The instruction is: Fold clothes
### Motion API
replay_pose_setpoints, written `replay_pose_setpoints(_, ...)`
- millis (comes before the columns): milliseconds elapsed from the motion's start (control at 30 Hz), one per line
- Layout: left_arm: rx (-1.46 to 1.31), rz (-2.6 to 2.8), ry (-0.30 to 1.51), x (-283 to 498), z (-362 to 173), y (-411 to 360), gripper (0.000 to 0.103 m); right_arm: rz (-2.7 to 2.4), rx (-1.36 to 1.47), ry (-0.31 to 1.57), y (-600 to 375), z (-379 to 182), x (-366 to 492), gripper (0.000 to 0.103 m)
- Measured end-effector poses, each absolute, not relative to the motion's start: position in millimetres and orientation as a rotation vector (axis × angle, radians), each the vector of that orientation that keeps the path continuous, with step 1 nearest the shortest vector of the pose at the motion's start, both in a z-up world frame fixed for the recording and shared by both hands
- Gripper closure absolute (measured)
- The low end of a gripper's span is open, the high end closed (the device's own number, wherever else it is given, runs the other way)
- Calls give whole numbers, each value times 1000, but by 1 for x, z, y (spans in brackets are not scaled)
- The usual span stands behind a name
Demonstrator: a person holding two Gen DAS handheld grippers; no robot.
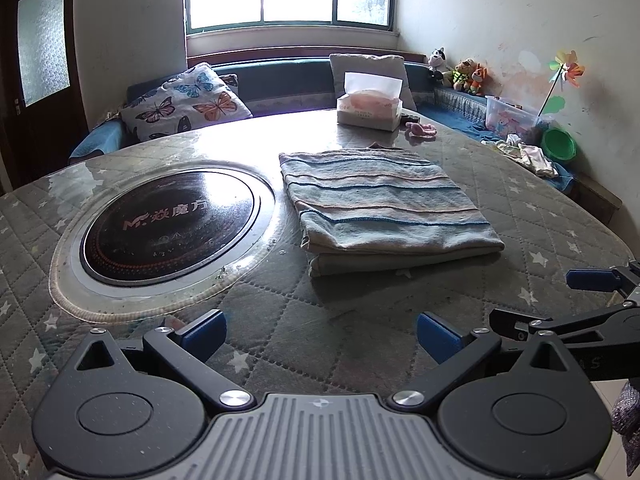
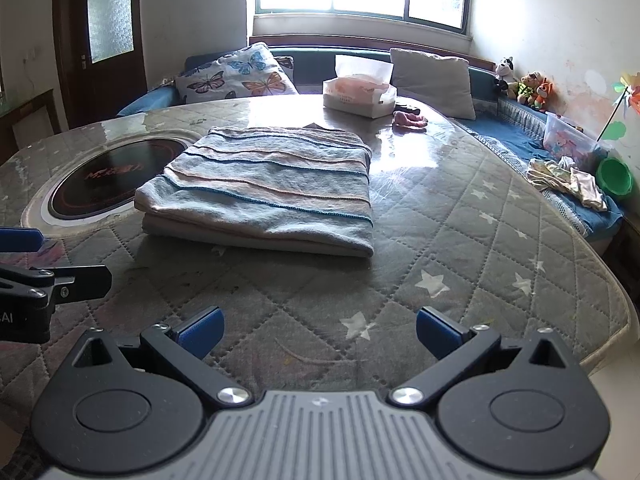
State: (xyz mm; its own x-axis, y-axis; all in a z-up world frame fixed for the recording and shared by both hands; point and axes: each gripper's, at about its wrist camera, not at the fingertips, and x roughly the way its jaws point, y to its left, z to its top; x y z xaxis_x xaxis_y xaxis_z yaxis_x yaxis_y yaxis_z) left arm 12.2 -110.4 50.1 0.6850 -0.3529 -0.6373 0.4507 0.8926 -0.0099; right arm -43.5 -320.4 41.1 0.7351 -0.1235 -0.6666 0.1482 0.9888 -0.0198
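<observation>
A striped blue and peach garment [image 1: 384,204] lies folded into a neat rectangle on the quilted table cover [image 1: 304,320]. It also shows in the right wrist view [image 2: 264,188]. My left gripper [image 1: 320,338] is open and empty, held above the table short of the garment's near edge. My right gripper [image 2: 318,330] is open and empty, also short of the garment. The right gripper's fingers [image 1: 592,280] show at the right edge of the left wrist view. The left gripper's fingers [image 2: 24,240] show at the left edge of the right wrist view.
A round black induction cooktop [image 1: 168,224] is set in the table left of the garment. A tissue box [image 1: 370,106] and a small pink item [image 1: 420,129] sit at the far side. A bench with cushions, toys, loose clothes [image 2: 568,180] and a green bowl [image 2: 614,176] runs behind and right.
</observation>
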Motion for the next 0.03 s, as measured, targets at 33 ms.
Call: replay_pose_setpoints(33,153,-454,680,12,50,-111,0,-149,36,730,-320,41,-44,0)
